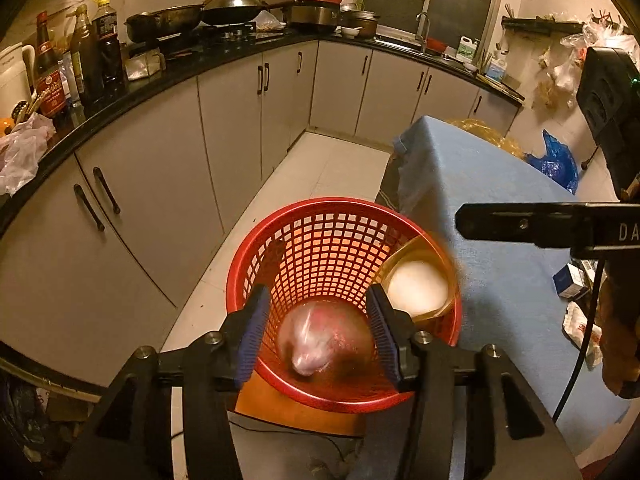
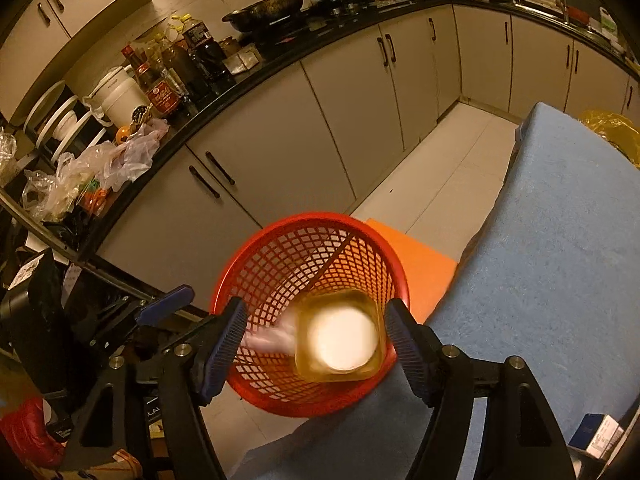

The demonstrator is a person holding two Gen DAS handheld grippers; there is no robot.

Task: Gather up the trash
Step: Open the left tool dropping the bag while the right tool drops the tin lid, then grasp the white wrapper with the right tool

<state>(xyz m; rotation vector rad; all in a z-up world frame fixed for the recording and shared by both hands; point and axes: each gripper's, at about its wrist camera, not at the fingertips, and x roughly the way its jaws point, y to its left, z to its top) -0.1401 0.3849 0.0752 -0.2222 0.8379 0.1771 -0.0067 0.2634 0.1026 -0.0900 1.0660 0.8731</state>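
Between right gripper (image 2: 316, 344) fingers — yellowish container (image 2: 340, 340)

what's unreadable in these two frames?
- Clear bag, left wrist view: motion-blurred inside the red basket; contents unclear.
- Yellowish container, right wrist view: blurred; type unclear, and whether it touches the right tongs or is already falling.
- Basket floor: hidden by both items.
- Cartons on the blue tablecloth: cut by the frame edge, print too small.
- Left tongs stand open.
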